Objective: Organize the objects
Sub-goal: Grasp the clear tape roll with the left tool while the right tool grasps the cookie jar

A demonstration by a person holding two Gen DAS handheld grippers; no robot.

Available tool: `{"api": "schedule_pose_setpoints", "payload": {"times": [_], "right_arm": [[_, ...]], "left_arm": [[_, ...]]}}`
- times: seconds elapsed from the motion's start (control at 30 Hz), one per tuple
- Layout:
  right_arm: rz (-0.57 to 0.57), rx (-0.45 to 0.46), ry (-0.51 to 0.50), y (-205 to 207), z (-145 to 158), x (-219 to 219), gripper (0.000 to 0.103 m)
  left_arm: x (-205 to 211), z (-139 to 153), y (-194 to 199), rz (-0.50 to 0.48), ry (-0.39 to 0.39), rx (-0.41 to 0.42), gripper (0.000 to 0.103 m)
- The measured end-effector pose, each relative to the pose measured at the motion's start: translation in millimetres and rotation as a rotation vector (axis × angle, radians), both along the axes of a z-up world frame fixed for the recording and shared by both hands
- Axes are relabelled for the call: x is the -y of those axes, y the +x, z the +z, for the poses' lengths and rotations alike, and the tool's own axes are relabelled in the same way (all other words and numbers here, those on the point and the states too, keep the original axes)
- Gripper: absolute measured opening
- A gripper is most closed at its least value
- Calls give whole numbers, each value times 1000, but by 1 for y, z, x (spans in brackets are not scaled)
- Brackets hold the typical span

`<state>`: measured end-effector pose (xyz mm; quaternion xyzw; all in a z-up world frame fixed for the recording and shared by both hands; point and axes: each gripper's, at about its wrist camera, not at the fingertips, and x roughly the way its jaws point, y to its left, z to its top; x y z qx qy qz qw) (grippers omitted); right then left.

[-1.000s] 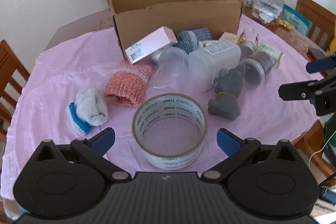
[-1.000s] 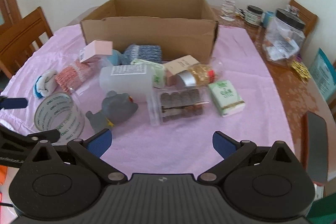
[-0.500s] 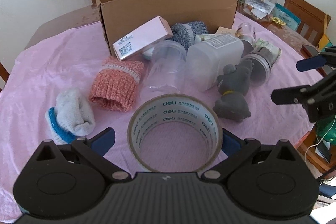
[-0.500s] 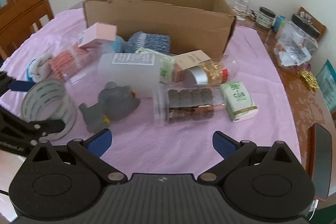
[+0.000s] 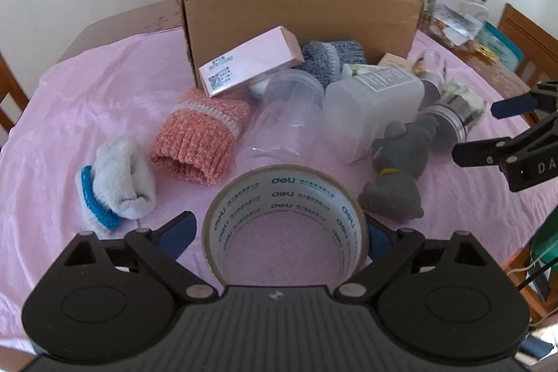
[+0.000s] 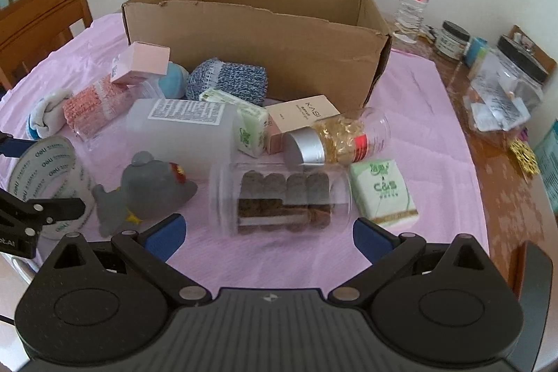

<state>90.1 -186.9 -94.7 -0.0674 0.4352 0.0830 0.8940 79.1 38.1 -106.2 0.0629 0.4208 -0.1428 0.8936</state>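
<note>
1. Where a second ago the roll of tape [image 5: 284,222] lay a little ahead of the left gripper [image 5: 279,232], it now sits between the two fingers [image 5: 178,230], which are closing around it from wide open; the left pad is still just clear of the roll, and the right pad is hidden behind it, so the roll does not look gripped yet.
2. It rests flat on the pink cloth [image 5: 87,93] that covers the surface, at the near edge of the clutter, just beside the grey toy [image 5: 397,169].
3. This probably means the tape is the first piece to go into the cardboard box [image 5: 296,13], once the fingers have hold of it.
4. Over the same second the right gripper [image 6: 266,237] has come closer to the clear jar [image 6: 279,196]; its fingers stand wide and empty, short of the jar.
5. Inside that jar, lying on its side, are rows of dark round pieces.
6. A second jar with a silver lid [image 6: 334,140] holds golden bits, while the frosted tub [image 6: 181,135] and the clear cup [image 5: 282,124] look empty.
7. Only the box's open top and bare inner walls show; its floor is hidden.
</note>
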Motion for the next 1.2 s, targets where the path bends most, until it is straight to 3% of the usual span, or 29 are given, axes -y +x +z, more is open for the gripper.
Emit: {"api": "schedule_pose_setpoints", "payload": {"times": [0.13, 0.4, 0.77, 0.9, 1.2], "right_arm": [[31, -19, 39, 11, -5, 6, 103], [43, -32, 19, 30, -11, 8, 103], [200, -33, -8, 42, -14, 2, 103], [213, -44, -22, 41, -14, 1, 96], [179, -89, -18, 41, -1, 8, 96]], "left_arm": [[6, 0, 1, 26, 13, -2, 95], [8, -1, 4, 49, -2, -24, 91], [6, 1, 6, 56, 2, -38, 88], [5, 1, 8, 45, -18, -60, 84], [-1, 13, 10, 19, -4, -89, 84]]}}
